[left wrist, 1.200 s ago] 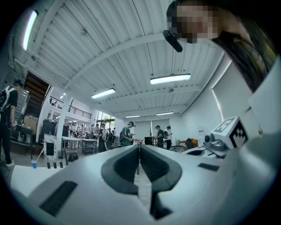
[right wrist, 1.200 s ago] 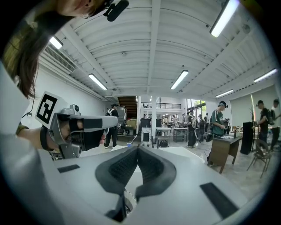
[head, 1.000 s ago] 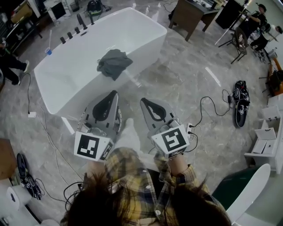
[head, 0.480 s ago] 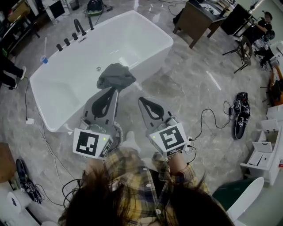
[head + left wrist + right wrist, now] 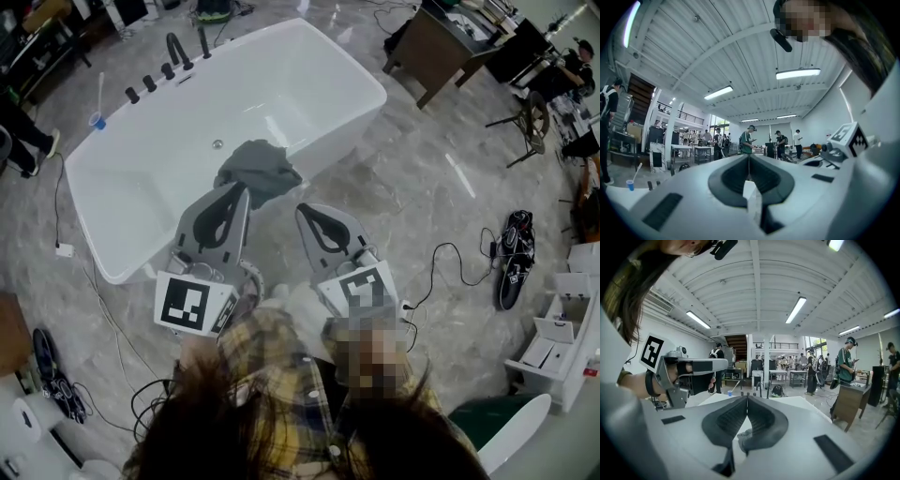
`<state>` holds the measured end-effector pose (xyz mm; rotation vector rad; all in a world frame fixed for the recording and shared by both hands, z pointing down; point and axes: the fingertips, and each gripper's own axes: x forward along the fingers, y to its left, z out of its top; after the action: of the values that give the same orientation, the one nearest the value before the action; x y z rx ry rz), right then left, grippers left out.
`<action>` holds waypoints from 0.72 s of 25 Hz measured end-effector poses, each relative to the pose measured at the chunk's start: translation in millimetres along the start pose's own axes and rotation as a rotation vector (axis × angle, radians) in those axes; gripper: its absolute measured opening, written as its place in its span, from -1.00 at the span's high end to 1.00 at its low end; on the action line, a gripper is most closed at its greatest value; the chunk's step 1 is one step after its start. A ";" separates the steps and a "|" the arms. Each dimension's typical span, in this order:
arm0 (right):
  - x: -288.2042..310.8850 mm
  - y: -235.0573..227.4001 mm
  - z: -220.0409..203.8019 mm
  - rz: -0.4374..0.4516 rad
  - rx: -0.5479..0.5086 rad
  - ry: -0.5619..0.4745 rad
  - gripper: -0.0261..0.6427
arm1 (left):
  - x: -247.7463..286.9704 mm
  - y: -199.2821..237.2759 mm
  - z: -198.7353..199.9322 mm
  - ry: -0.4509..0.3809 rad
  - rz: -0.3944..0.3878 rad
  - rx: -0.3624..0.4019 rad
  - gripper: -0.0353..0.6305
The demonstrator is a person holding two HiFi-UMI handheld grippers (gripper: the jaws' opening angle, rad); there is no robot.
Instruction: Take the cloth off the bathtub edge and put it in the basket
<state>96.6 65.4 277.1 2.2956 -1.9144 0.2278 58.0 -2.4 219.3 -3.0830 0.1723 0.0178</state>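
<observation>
A crumpled grey cloth lies over the near rim of the white bathtub. My left gripper is shut and empty, its tip just short of the cloth's near edge. My right gripper is also shut and empty, beside the left one and a little to the right of the cloth, over the floor. In the left gripper view the shut jaws point level across the tub. In the right gripper view the shut jaws frame a patch of the grey cloth. No basket is in view.
Black taps stand on the tub's far rim, with a blue cup near its left end. A brown desk stands at the back right. Cables and a black bag lie on the marble floor, with white shelves at the right.
Both grippers have moved forward together to the bathtub. The cloth, earlier well ahead of the tips, now lies right at the left gripper's tip. Both stay shut.
</observation>
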 end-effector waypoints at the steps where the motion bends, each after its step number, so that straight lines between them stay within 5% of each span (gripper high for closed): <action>1: 2.8 -3.6 0.5 0.001 0.000 0.003 0.87 | 2.6 2.6 0.1 0.001 0.006 0.002 0.83; 9: 50.1 -40.6 1.8 0.089 -0.018 -0.002 0.88 | 33.0 32.3 -12.8 0.028 0.104 0.016 0.83; 18: 140.9 -83.9 17.3 0.323 -0.052 0.029 0.87 | 94.4 93.2 -14.4 0.048 0.320 -0.002 0.83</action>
<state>204.5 -58.7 288.3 1.9300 -2.2391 0.2403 141.6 -106.2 227.4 -3.0229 0.6641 -0.0432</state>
